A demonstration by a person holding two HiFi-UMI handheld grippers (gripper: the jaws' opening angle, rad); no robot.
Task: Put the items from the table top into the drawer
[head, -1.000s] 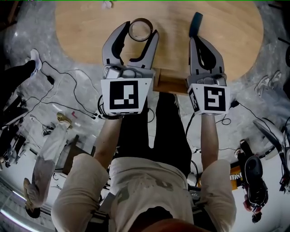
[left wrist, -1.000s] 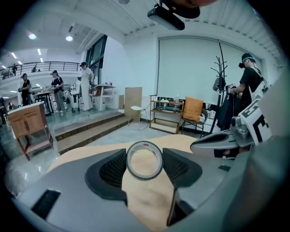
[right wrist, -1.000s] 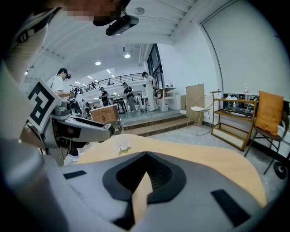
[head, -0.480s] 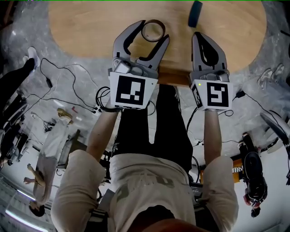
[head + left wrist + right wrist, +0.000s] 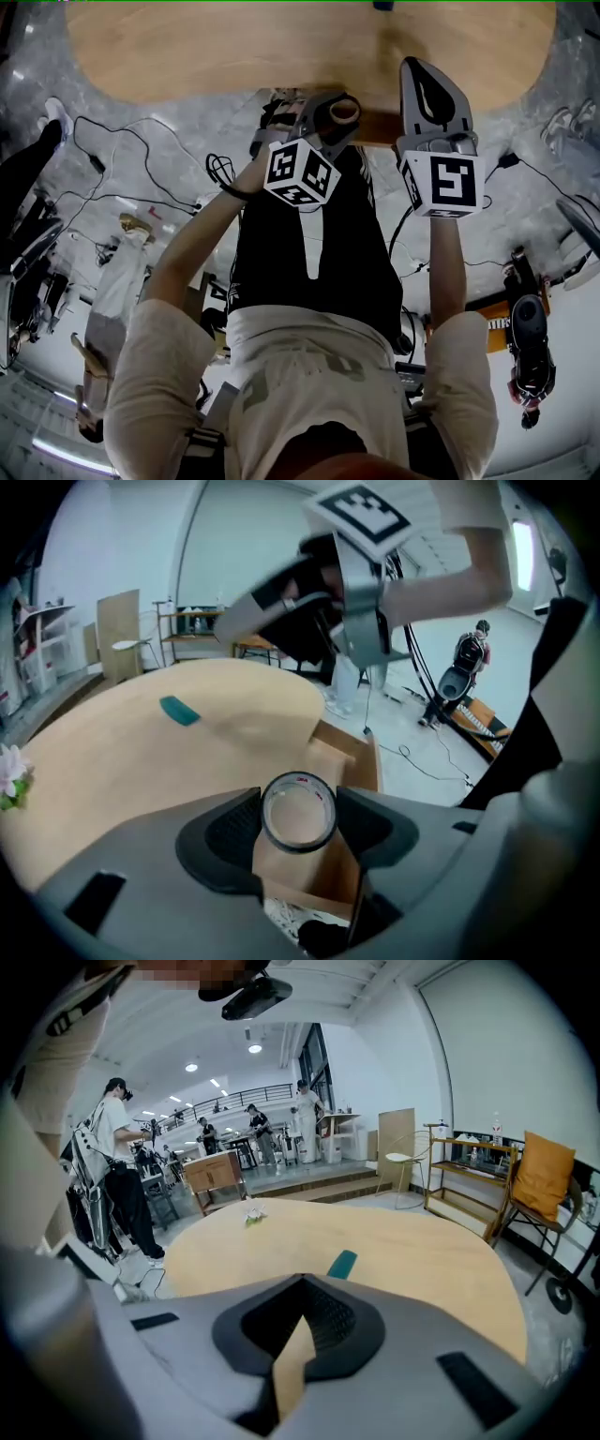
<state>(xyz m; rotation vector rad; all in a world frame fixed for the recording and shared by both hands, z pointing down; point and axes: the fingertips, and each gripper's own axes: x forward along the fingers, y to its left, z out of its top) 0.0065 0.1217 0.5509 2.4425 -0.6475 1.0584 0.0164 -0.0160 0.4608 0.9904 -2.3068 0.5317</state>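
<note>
Tape roll (image 5: pixel 298 782): dark ring, pale inner core w/ small red print, seen end-on in L gripper view. It's clamped btwn the fingers of the L gripper (image 5: pixel 298 816), one pad on each side of the ring. It's held off the table (image 5: pixel 187 56), just at the near edge. In head view the ring's inside looks tan.

Drawer (image 5: pixel 349 761): light wood box, pulled out from under the table's near edge, top open. In L gripper view the roll sits right in line w/ it, and bare wood bottom shows behind and thru the ring. Can't tell if the roll is above the drawer's rim or below it.

R gripper (image 5: pixel 302 1283): right of the drawer, over the table's near edge. Fingers together at the tips, nothing gripped; only a sliver of tabletop shows behind them.

Other stuff, L to R:
- White flower (image 5: pixel 11 772) on the far-left part of the table.
- Teal piece (image 5: pixel 178 710) flat on the tabletop, well apart from the drawer, on the far side of the R gripper.
- Cables (image 5: pixel 98 164) on the floor, left of the person's legs.
- Chair (image 5: pixel 542 1180) w/ orange cushion beyond the table, on the right.
</note>
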